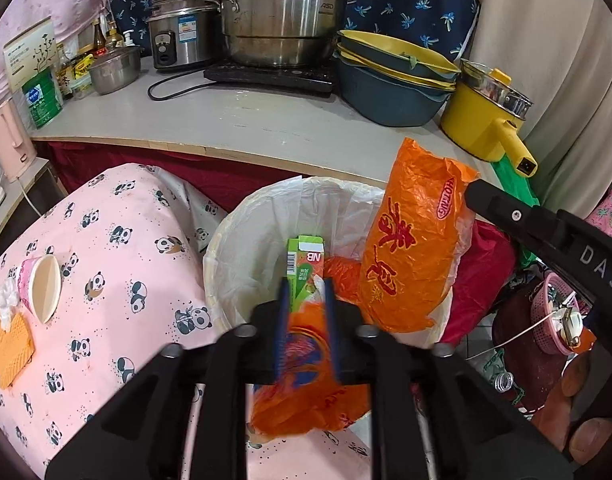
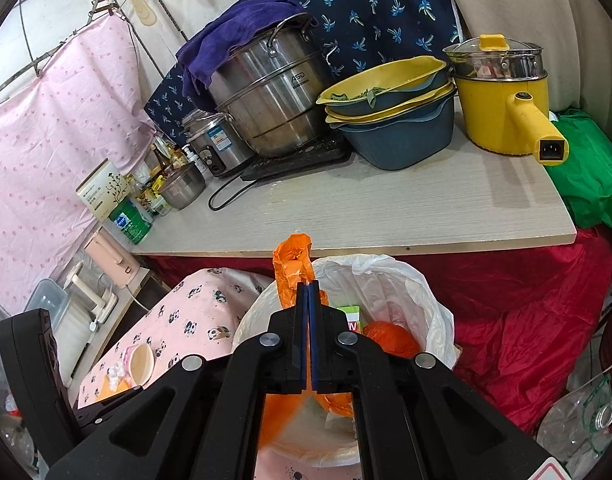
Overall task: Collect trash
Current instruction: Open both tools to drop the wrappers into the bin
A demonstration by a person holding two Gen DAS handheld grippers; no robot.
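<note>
1. The step in hand looks like dropping trash into the bin: both claws hang over the round bin lined with a white plastic bag (image 1: 266, 216), which stands on the floor between the panda-print pink cloth surface (image 1: 118, 240) and the red cloth under the pale wooden counter (image 2: 386, 208).
2. The left claw (image 1: 306, 300) has its blue-padded fingers (image 1: 284, 320) part way apart with crumpled orange plastic wrapper (image 1: 306, 344) between them; it appears to grip that wrapper just above the bin's near rim.
3. The right claw (image 2: 308, 300) is pressed closed on a thin orange plastic bag printed with red characters (image 1: 410, 248), which hangs over the bin's far right rim.
4. Already inside the bin lie a green cardboard carton (image 1: 306, 260) and another orange crumple (image 2: 390, 336).
5. Trash not yet collected sits on the panda cloth: a tipped pink paper cup (image 1: 42, 288), a wad of white tissue (image 1: 6, 304) and orange waffle-textured pieces (image 1: 10, 344).
6. The next move probably calls for lowering each held piece inside the liner and parting the fingers. Light film can cling to the pads, so a small shake may be needed. Afterwards the left claw is nearer the cup.
</note>
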